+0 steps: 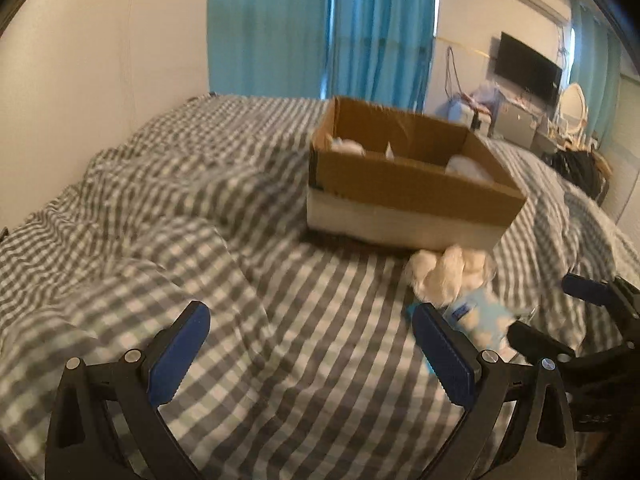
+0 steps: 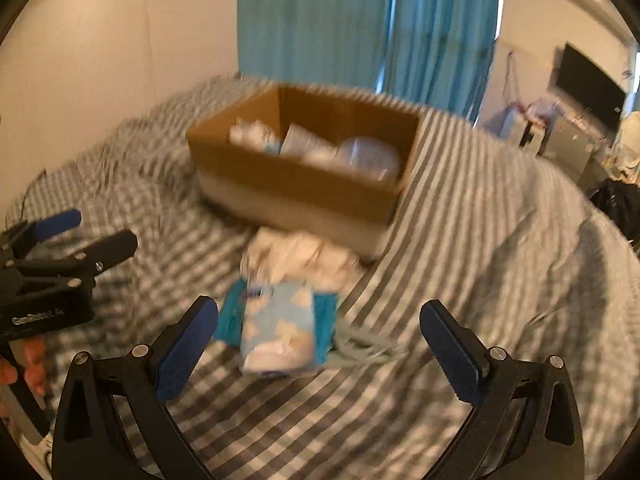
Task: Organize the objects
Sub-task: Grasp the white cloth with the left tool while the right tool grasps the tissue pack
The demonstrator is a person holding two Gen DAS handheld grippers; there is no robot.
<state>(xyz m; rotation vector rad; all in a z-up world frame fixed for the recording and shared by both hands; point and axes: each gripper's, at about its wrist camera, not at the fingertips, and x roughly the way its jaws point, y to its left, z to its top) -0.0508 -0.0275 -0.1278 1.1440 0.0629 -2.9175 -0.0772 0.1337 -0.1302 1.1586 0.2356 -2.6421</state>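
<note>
An open cardboard box [image 1: 404, 188] stands on the checked bed cover; it also shows in the right wrist view [image 2: 296, 184], with several white and pale items inside. In front of it lies a pile: a white crumpled item [image 2: 300, 252], a pale blue cloud-print pack [image 2: 280, 332] on a teal item [image 2: 230, 322], and a clear wrapper [image 2: 360, 344]. The pile shows in the left wrist view [image 1: 452, 280]. My right gripper [image 2: 316, 344] is open, just short of the pack. My left gripper [image 1: 312, 352] is open and empty, left of the pile.
The bed cover [image 1: 200, 220] is rumpled, with a raised fold at the left and a hump at the right [image 2: 540, 248]. A wall and blue curtains [image 1: 320, 24] stand behind the bed. A desk with a TV [image 1: 528, 68] is at the far right.
</note>
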